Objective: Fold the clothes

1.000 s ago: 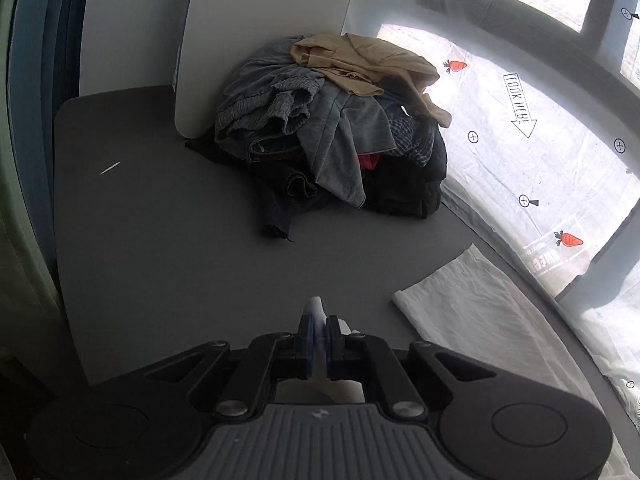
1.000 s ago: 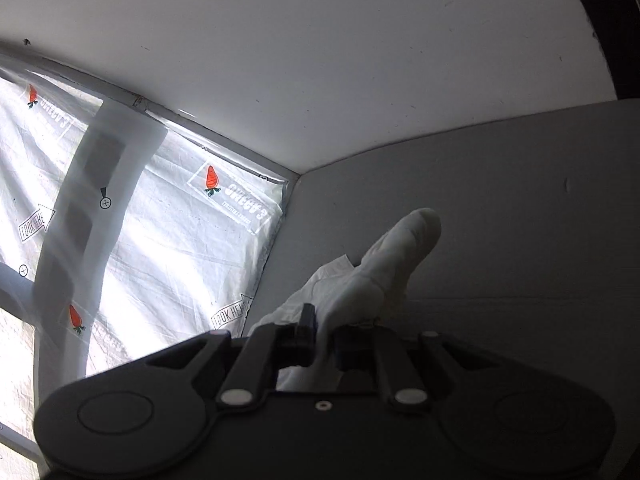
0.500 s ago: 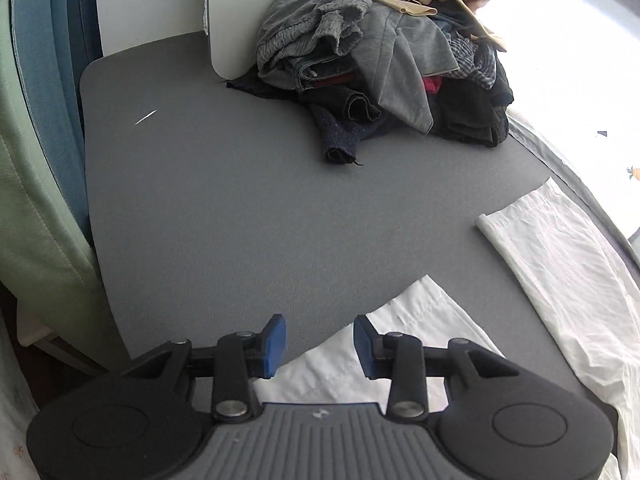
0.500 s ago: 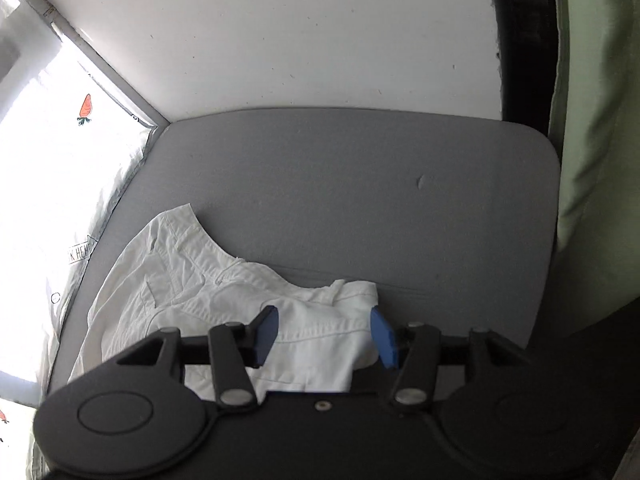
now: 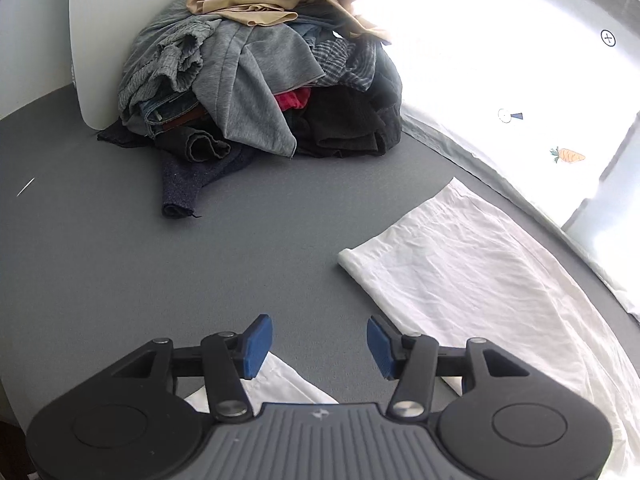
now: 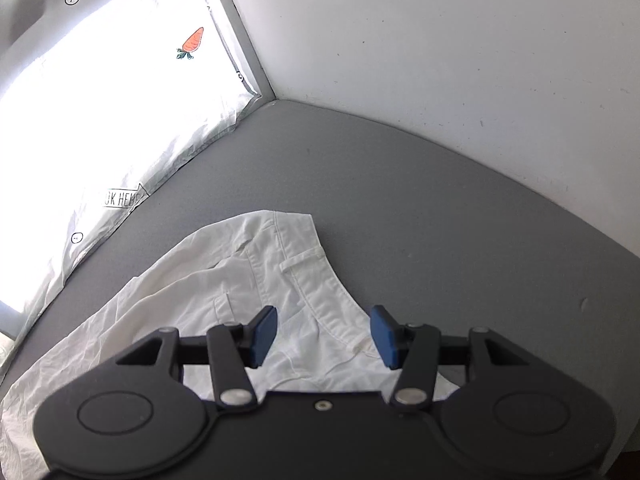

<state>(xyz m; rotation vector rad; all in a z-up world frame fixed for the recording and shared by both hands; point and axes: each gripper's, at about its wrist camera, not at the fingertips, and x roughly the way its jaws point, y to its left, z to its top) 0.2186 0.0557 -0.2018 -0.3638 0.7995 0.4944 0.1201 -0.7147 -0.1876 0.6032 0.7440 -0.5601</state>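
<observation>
Left gripper (image 5: 316, 344): blue pads spread wide and empty, where a second ago they pinched white cloth. Right gripper (image 6: 323, 336): jaws likewise wide and holding nothing, having let go of the bunched waistband they gripped a second ago. The white trousers (image 6: 256, 288) now lie flat on the grey table (image 6: 440, 208). Under and just ahead of the right fingers sits the waistband with its belt loop; just beside the left gripper's right pad one leg (image 5: 472, 272) stretches forward, and a second white edge lies beneath its left pad, probably the other leg, though the gripper body hides most of it. Well ahead of the left fingers rises the pile of unfolded clothes (image 5: 260, 68). Judgement: the spread-out step appears complete; the first fold of the trousers can begin.
</observation>
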